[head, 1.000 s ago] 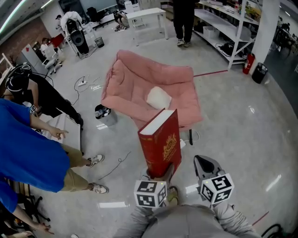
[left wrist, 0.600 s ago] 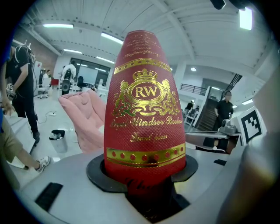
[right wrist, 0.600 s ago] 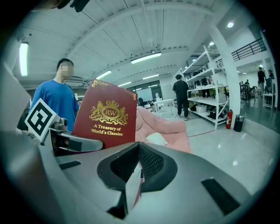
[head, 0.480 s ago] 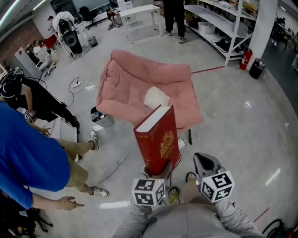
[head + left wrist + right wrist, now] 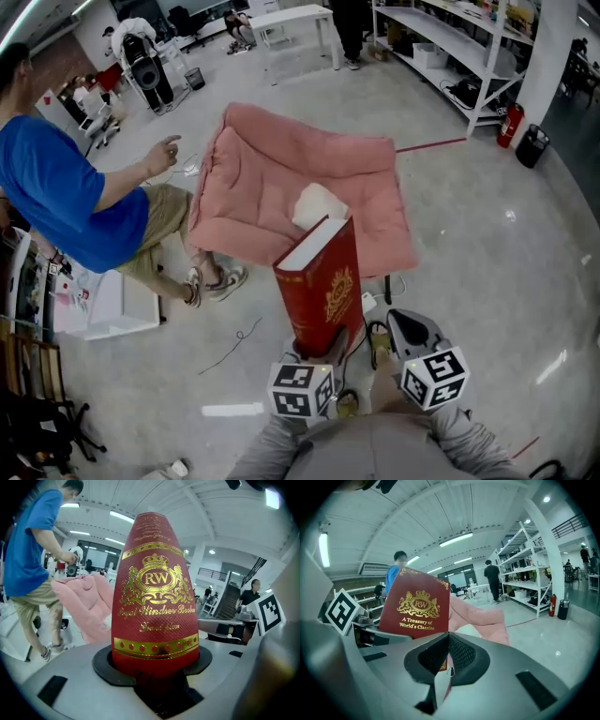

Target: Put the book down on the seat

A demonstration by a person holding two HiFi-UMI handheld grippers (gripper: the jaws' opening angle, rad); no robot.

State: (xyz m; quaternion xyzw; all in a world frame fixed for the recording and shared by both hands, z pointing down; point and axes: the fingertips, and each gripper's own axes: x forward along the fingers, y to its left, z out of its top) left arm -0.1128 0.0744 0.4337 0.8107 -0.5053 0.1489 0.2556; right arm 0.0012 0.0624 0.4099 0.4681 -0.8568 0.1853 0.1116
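A thick red book with gold print [image 5: 323, 286] stands upright in my left gripper [image 5: 319, 352], whose jaws are shut on its lower end. In the left gripper view the book's spine [image 5: 152, 597] fills the middle, clamped between the black pads of that gripper [image 5: 157, 667]. The pink cushioned seat [image 5: 281, 178] lies on the floor just beyond the book, with a white cushion [image 5: 317, 204] on it. My right gripper [image 5: 412, 330] hangs to the right of the book, shut and with nothing in it [image 5: 447, 639]. The book's cover [image 5: 415, 606] and the seat [image 5: 483, 616] show past it.
A person in a blue shirt [image 5: 56, 197] stands at the seat's left edge, one arm reaching out. A white box [image 5: 103, 305] lies at the left, and a thin cable [image 5: 234, 342] trails over the floor. Metal shelving [image 5: 450, 56] and a fire extinguisher [image 5: 509, 125] stand far right.
The person in blue has walked from the near left up to the seat's left side. The book stays upright in my left gripper, and both grippers keep their places.
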